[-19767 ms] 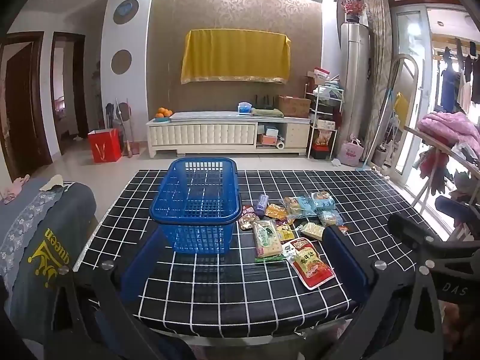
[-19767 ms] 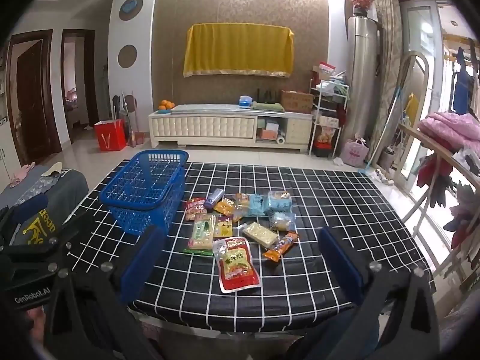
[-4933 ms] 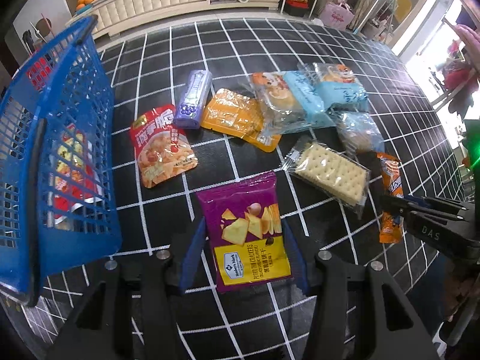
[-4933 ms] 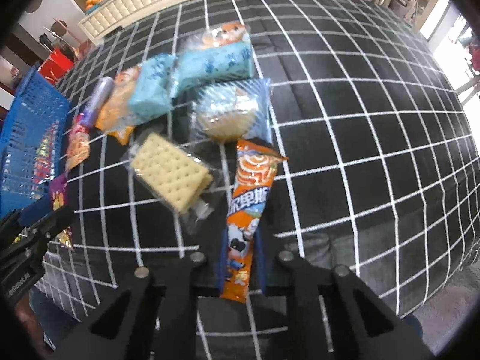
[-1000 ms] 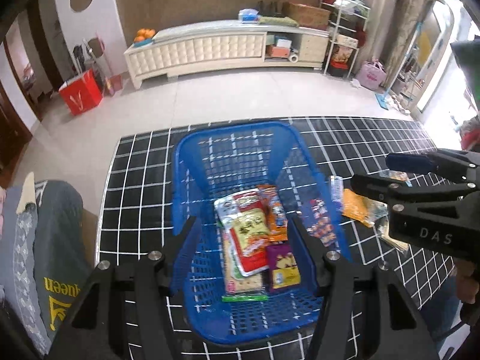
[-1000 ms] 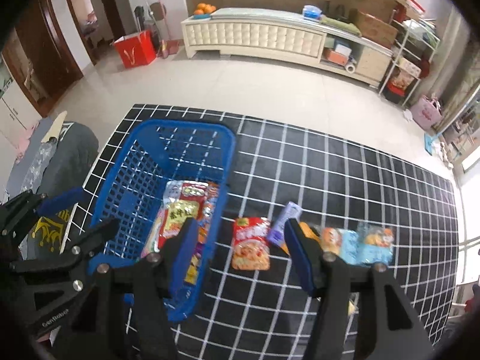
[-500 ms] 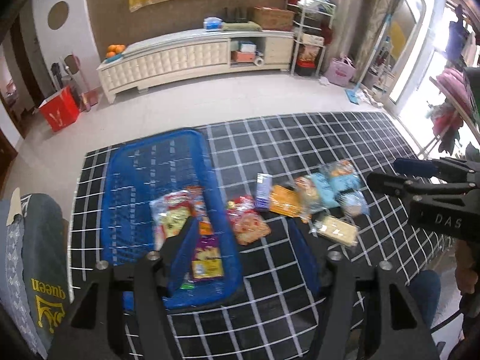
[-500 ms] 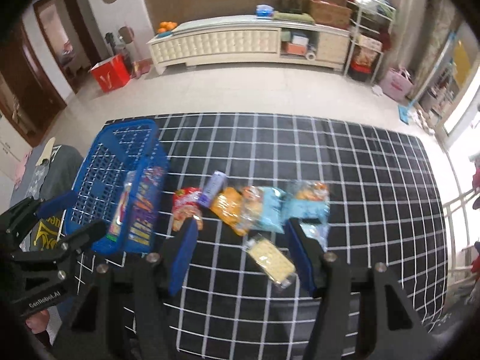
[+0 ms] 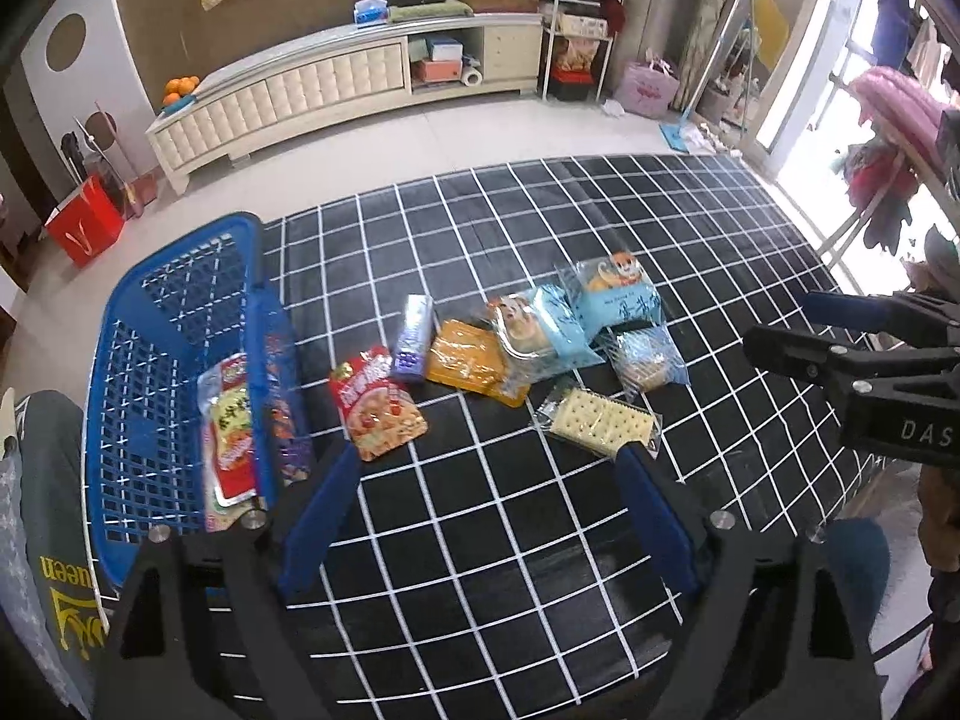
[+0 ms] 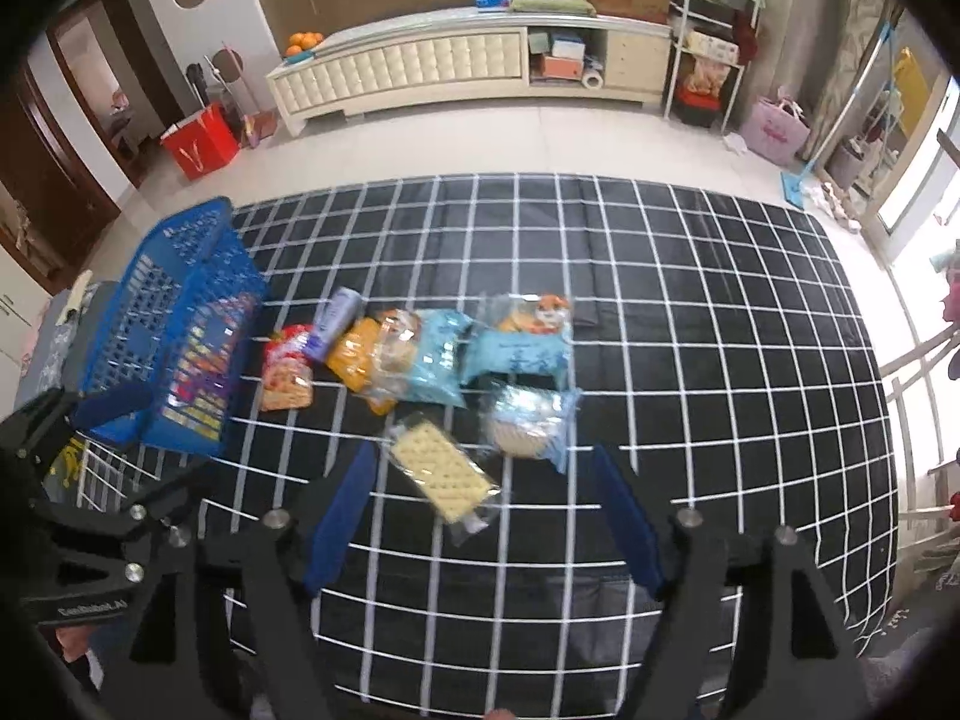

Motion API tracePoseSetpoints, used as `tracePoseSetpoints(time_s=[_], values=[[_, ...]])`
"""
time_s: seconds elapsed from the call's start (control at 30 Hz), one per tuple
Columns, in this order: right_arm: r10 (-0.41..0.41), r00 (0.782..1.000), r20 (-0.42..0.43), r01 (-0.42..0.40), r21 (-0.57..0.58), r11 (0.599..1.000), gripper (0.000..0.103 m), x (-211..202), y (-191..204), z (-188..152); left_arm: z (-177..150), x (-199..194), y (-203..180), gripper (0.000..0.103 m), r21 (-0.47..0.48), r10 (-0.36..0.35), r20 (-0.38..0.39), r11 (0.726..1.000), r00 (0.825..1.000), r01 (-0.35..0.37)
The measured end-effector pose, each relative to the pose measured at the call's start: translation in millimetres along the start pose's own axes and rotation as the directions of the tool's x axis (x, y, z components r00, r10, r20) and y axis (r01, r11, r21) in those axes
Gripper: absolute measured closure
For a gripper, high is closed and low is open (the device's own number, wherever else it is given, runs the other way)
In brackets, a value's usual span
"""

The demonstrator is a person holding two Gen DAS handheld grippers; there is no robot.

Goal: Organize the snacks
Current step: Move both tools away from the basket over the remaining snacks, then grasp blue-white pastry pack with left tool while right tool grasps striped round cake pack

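Note:
A blue basket (image 9: 180,324) (image 10: 162,324) stands at the table's left end with several snack packs inside. Loose on the black checked tablecloth (image 9: 540,540) lie a red pouch (image 9: 378,402), a purple stick pack (image 9: 413,339), an orange bag (image 9: 468,360), two light blue packs (image 9: 618,300), a round cake pack (image 9: 645,354) and a cracker pack (image 9: 603,423) (image 10: 441,471). My left gripper (image 9: 486,498) hovers above the cloth in front of the red pouch and crackers, jaws opening, nothing between them. My right gripper (image 10: 480,504) hangs over the cracker pack, jaws opening, not touching it.
The right gripper's body (image 9: 870,372) shows at the right edge of the left view, and the left gripper's body (image 10: 78,516) at the lower left of the right view. A grey cushion (image 9: 42,510) lies left of the basket. Beyond the table are floor and a white cabinet (image 9: 336,84).
Both views have swung right from over the basket to the loose snacks. Both grippers' jaws have spread wider. The basket now sits at the left of each view.

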State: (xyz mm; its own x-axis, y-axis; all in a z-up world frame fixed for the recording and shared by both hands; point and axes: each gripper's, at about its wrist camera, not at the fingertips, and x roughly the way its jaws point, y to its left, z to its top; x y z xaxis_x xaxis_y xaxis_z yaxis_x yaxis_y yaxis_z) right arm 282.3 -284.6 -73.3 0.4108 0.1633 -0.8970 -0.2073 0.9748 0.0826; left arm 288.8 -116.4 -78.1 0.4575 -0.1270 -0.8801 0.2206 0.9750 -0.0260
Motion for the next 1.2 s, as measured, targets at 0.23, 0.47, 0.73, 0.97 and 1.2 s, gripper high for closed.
tracePoseSetpoints(time_s=[0.23, 0.47, 0.73, 0.97, 1.2], values=[[0.009, 0.999, -0.044, -0.007, 0.062, 0.998, 0.02, 25, -30, -2, 10, 21, -16, 0.001, 0.018, -0.004, 0.006, 1.0, 1.0, 0.004], [0.008, 0.998, -0.07, 0.0, 0.111, 0.994, 0.014, 47, -57, 9, 34, 55, -22, 0.0, 0.013, 0.008, -0.037, 1.0, 0.999, -0.007], [0.098, 0.984, -0.151, -0.071, 0.175, 0.982, 0.001, 85, -80, 24, 62, 103, -20, 0.0, -0.045, -0.024, -0.117, 0.999, 0.993, 0.018], [0.086, 0.984, -0.153, -0.054, 0.201, 0.978, 0.001, 107, -98, 28, 80, 150, -24, 0.0, -0.058, 0.003, -0.179, 0.998, 0.984, -0.014], [0.113, 0.981, -0.157, -0.075, 0.226, 0.971, 0.0, 119, -113, 20, 91, 199, -31, 0.0, -0.03, 0.081, -0.228, 0.995, 0.97, -0.091]])
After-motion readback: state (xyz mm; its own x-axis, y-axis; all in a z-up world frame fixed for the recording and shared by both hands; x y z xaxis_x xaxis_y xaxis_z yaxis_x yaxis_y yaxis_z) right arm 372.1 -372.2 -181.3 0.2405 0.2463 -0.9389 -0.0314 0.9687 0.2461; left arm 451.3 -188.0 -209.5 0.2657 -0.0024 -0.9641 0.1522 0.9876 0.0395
